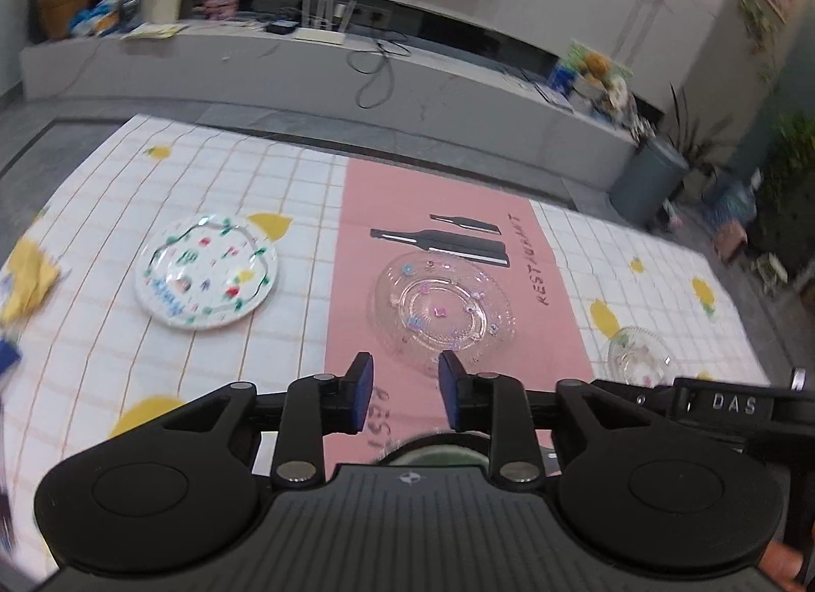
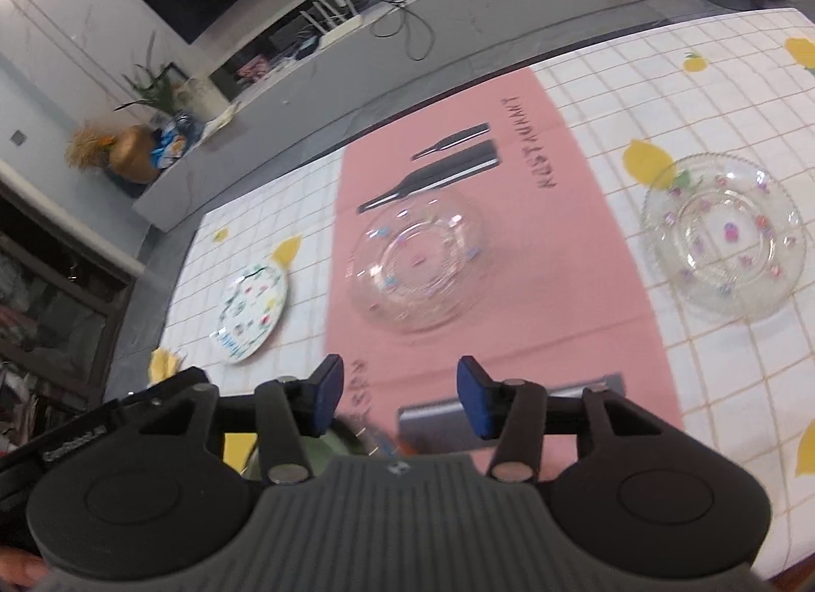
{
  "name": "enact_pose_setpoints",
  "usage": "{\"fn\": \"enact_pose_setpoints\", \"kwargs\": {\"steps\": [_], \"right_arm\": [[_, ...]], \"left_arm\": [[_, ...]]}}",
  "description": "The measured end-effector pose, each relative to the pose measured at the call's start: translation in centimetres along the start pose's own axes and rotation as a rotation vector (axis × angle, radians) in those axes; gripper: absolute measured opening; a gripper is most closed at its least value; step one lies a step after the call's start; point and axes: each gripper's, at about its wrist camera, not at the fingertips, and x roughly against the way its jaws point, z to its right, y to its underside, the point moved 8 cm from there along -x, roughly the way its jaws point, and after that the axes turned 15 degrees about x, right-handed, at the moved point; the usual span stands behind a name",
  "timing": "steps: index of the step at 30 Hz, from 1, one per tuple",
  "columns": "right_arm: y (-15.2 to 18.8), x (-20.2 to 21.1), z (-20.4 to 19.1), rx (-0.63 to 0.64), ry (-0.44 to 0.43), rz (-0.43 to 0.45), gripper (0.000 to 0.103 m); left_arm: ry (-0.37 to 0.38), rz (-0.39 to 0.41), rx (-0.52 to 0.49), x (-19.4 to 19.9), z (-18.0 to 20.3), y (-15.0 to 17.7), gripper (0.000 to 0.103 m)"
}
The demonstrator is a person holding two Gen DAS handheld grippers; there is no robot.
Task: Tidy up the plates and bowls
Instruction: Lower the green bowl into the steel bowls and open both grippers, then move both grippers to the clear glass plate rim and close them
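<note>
1. Status check from my end: both grippers are empty. The left gripper (image 1: 405, 391) has its blue pads a little apart with nothing between them, and the right gripper (image 2: 400, 401) is spread wider, also holding nothing.

2. Where the dishes are: the clear glass plate (image 1: 442, 309) with little coloured flowers sits in the middle on the pink placemat (image 1: 448, 194). The white painted plate (image 1: 206, 272) is off to the left on the lemon-print checked tablecloth (image 1: 254, 184), well apart from the glass one. A second glass plate (image 2: 723, 240) sits to the right on the cloth, also on its own.

3. There's something green and rounded (image 2: 331, 444) tucked right under the grippers at the near edge, maybe a bowl, but it's mostly hidden so I can't say for sure.

4. Progress, as I judge it: not far along. All three plates are spread out singly, nothing stacked, so the gathering is pretty much all still to do. I'd guess the centre glass plate is the closest pick for either hand.

5. Readable text: the placemat says "RESTAURANT" next to a bottle-and-knife graphic, with a partial "REST" repeated near the close edge. The other gripper's body shows "DAS" in the left view. There's some blue writing on the painted plate, too blurry to read.
</note>
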Motion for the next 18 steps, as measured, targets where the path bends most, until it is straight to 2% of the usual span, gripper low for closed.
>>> {"fn": "enact_pose_setpoints", "kwargs": {"steps": [5,9,14,18], "right_arm": [[-1.5,-2.7,1.9,-0.015,0.045,-0.018,0.049],[-2.5,-5.4,3.0,0.001,0.076,-0.036,0.048],[-3.3,-8.6,4.3,0.003,0.096,-0.071,0.045],[-3.6,-10.9,4.9,0.003,0.101,-0.095,0.044]], "left_arm": [[0.015,-0.027,-0.064,-3.5,0.6,-1.6,0.034],[0.049,-0.084,-0.043,-7.0,0.0,-2.9,0.034],[0.043,-0.104,-0.061,-11.0,-1.0,-3.9,0.034],[0.047,-0.152,-0.034,-14.4,-2.0,-3.7,0.034]]}}
